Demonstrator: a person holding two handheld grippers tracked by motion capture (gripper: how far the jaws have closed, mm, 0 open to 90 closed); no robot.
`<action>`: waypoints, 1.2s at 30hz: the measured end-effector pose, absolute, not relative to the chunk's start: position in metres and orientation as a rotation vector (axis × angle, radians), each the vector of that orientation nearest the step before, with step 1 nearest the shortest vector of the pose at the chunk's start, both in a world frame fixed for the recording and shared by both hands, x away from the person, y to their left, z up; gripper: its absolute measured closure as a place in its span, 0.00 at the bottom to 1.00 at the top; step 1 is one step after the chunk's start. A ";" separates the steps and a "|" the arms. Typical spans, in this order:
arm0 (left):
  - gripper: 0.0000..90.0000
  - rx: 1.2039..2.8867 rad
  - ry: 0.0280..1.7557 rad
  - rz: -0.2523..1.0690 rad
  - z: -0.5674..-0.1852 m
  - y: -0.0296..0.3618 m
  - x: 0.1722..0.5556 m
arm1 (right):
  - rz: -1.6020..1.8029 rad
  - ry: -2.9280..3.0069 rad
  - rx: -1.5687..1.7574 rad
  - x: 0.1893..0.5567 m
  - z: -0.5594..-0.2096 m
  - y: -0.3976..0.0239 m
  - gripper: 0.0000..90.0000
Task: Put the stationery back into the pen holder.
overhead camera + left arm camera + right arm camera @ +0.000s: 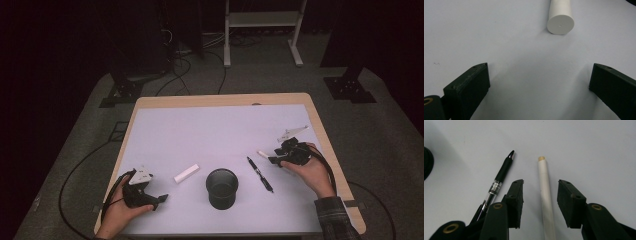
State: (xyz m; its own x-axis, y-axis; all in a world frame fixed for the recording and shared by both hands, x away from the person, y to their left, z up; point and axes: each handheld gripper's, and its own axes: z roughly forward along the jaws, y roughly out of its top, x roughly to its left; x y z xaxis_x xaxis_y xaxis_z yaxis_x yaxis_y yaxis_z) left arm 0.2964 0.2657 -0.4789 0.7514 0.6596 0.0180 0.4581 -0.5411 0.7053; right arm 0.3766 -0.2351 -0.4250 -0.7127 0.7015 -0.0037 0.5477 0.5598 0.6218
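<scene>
Slim white stick (546, 202) lies flat on the white table cover (200, 135), between the parted jaws of the right gripper (540, 202); contact unclear, probably none. Black pen (260, 174) just beside it. Black cup (221, 188) upright at mid-table. White cylinder (560, 18) ahead of the left gripper (539, 82), jaws wide apart.
</scene>
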 end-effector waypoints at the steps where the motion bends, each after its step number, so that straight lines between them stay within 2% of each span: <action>1: 0.02 2.239 0.834 0.368 -0.479 0.266 0.296 | 0.878 2.546 1.031 0.378 -0.425 -0.234 0.62; 28: 0.02 2.242 0.836 0.364 -0.479 0.266 0.296 | 0.668 2.655 1.006 0.413 -0.432 -0.205 0.68; 36: 0.02 2.242 0.835 0.364 -0.479 0.266 0.296 | 0.588 2.693 0.988 0.422 -0.438 -0.196 0.73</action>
